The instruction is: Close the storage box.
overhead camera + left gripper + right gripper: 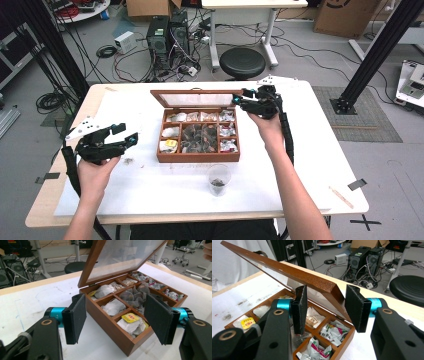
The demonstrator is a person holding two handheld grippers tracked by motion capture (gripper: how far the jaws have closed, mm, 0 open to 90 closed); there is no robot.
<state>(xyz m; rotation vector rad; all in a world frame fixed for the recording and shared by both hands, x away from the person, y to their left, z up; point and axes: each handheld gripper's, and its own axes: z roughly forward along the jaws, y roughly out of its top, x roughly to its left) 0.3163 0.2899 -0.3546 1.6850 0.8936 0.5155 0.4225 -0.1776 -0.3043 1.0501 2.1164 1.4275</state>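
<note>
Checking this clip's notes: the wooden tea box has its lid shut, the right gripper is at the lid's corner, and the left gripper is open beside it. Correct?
Not quite. The lid of the tea box is raised, as the right gripper view shows; the right gripper is at its corner, and the left gripper is open.

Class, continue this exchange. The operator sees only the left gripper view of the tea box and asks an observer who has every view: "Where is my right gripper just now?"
Observer: Your right gripper is at the free corner of the lid, its fingers open with that corner between them.
Operator: Is anything standing on the table on my side of the box?
Observer: Yes, a clear plastic cup stands upright in front of the tea box, with dark bits at its bottom.
</note>
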